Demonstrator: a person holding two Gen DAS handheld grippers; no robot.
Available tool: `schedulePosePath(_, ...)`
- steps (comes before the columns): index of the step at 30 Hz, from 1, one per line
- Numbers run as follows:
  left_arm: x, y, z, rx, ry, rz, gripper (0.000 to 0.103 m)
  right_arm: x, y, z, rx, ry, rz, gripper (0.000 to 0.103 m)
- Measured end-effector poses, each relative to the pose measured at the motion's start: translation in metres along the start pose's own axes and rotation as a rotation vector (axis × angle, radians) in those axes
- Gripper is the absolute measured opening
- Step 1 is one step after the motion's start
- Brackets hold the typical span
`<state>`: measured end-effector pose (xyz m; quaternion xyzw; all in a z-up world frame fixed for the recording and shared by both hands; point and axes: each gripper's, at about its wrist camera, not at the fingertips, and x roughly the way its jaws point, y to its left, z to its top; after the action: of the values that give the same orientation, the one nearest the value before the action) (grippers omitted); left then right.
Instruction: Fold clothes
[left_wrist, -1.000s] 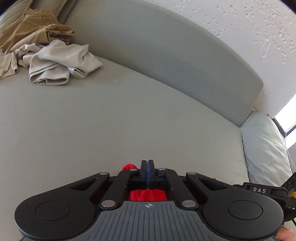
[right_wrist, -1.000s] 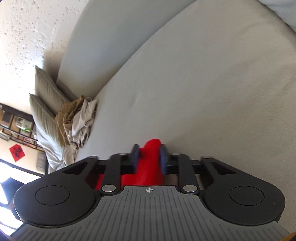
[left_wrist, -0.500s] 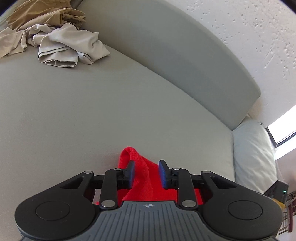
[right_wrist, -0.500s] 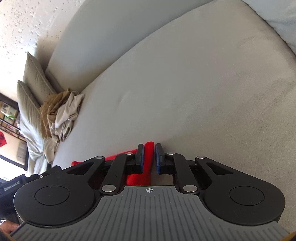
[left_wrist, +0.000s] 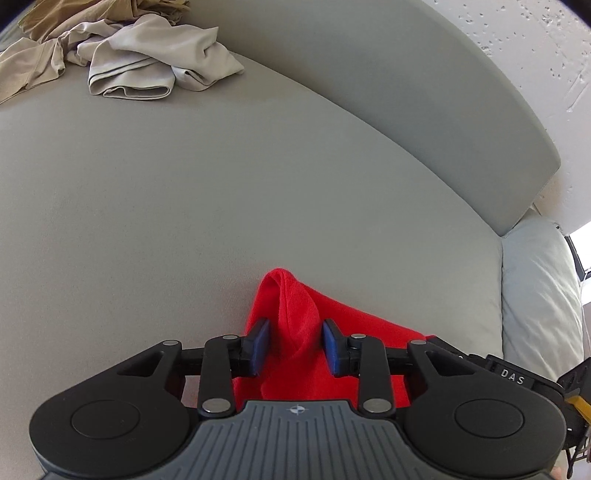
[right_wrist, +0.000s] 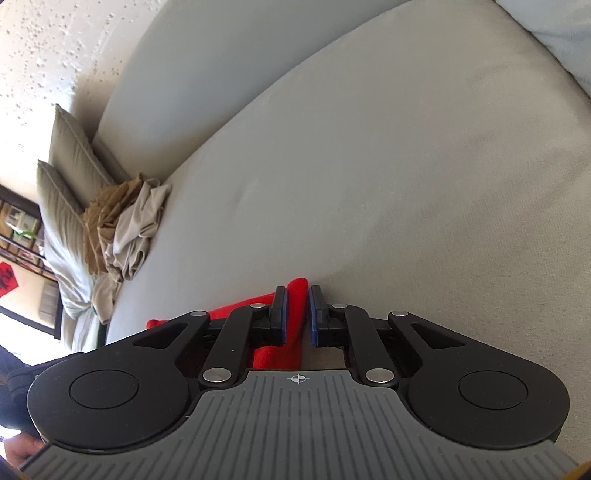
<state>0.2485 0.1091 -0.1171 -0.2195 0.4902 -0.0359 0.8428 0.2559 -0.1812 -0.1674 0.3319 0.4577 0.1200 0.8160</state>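
A bright red fleecy cloth garment (left_wrist: 295, 325) lies on the seat directly under and just ahead of both claws, one rumpled corner standing up in a soft peak. The left claw (left_wrist: 295, 345) is spread wide, its blue-padded fingers (left_wrist: 260, 345) apart on either side of that raised fold and gripping nothing. The right claw (right_wrist: 296, 317) is parted by a narrower gap, a tip of the red cloth (right_wrist: 293, 314) rising between its blue pads; a sliver of space shows on each side, so it is not clamped on the fabric. The garment rests on a broad, smooth pale grey upholstered sofa seat (left_wrist: 221, 192), which stretches away ahead of the left claw to a curved grey backrest (left_wrist: 388, 85) far ahead and to its right. Behind the backrest is a white, pitted plaster wall (left_wrist: 524, 33). Far ahead and to the left of the left claw sits a crumpled heap of beige and tan clothes (left_wrist: 147, 62); from the right claw it lies well ahead to the left, piled against two upright grey-green cushions (right_wrist: 70, 155). A pale grey pillow (left_wrist: 535, 291) lies to the right of the left claw, at the seat's end. Left of the right claw, a red square hanging (right_wrist: 6, 282) shows in the room beyond.
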Motion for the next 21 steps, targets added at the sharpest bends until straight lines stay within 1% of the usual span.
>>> schedulePosePath(1, 0.001, 0.001, 0.0, 0.002, -0.016, -0.008, 0.014, -0.001, 0.001, 0.0, -0.005, -0.004, -0.006, 0.012)
schedulePosePath(2, 0.0, 0.002, 0.001, 0.003, -0.045, -0.022, 0.002, -0.001, 0.002, 0.0, -0.009, -0.008, -0.013, 0.012)
schedulePosePath(3, -0.002, 0.002, 0.0, 0.017, -0.081, -0.031, 0.002, -0.002, 0.002, -0.001, -0.014, -0.012, -0.019, 0.011)
schedulePosePath(5, -0.009, 0.003, -0.005, 0.079, -0.156, -0.024, 0.002, -0.003, 0.004, -0.001, -0.023, -0.019, -0.031, 0.009)
schedulePosePath(6, -0.011, 0.005, -0.008, 0.102, -0.181, -0.025, 0.002, -0.003, 0.005, -0.001, -0.027, -0.023, -0.038, 0.008)
schedulePosePath(7, -0.01, 0.009, -0.009, 0.101, -0.186, -0.02, 0.003, -0.004, 0.006, -0.001, -0.032, -0.027, -0.044, 0.008)
schedulePosePath(8, -0.008, 0.017, -0.009, 0.067, -0.178, 0.001, 0.008, -0.004, 0.006, -0.002, -0.036, -0.031, -0.05, 0.008)
schedulePosePath(9, -0.007, 0.027, -0.008, 0.022, -0.171, 0.03, 0.01, -0.005, 0.007, -0.002, -0.041, -0.035, -0.056, 0.008)
schedulePosePath(10, -0.006, 0.036, -0.006, -0.023, -0.163, 0.06, 0.014, -0.005, 0.008, -0.002, -0.045, -0.038, -0.063, 0.008)
schedulePosePath(11, -0.009, 0.044, -0.006, -0.061, -0.168, 0.086, 0.012, -0.006, 0.009, -0.002, -0.05, -0.042, -0.069, 0.008)
schedulePosePath(12, -0.015, 0.052, -0.006, -0.093, -0.181, 0.111, 0.007, -0.006, 0.01, -0.002, -0.054, -0.046, -0.075, 0.009)
schedulePosePath(13, -0.023, 0.057, -0.008, -0.109, -0.189, 0.124, 0.008, -0.007, 0.01, -0.002, -0.059, -0.05, -0.082, 0.013)
schedulePosePath(14, -0.032, 0.06, -0.011, -0.114, -0.194, 0.131, 0.014, -0.008, 0.012, -0.003, -0.067, -0.053, -0.087, 0.016)
schedulePosePath(15, -0.042, 0.062, -0.014, -0.109, -0.2, 0.14, 0.02, -0.014, 0.017, -0.009, -0.092, -0.053, -0.088, 0.023)
schedulePosePath(16, -0.052, 0.06, -0.018, -0.091, -0.203, 0.149, 0.022, -0.02, 0.023, -0.014, -0.117, -0.052, -0.089, 0.029)
schedulePosePath(17, -0.063, 0.055, -0.025, -0.062, -0.208, 0.149, 0.023, -0.025, 0.028, -0.02, -0.143, -0.051, -0.09, 0.034)
schedulePosePath(18, -0.074, 0.048, -0.033, -0.03, -0.214, 0.131, 0.023, -0.031, 0.033, -0.025, -0.168, -0.051, -0.091, 0.041)
schedulePosePath(19, -0.084, 0.041, -0.042, 0.001, -0.222, 0.104, 0.023, -0.036, 0.039, -0.03, -0.193, -0.05, -0.092, 0.045)
schedulePosePath(21, -0.099, 0.02, -0.058, 0.081, -0.239, 0.04, 0.027, -0.048, 0.05, -0.041, -0.244, -0.048, -0.094, 0.051)
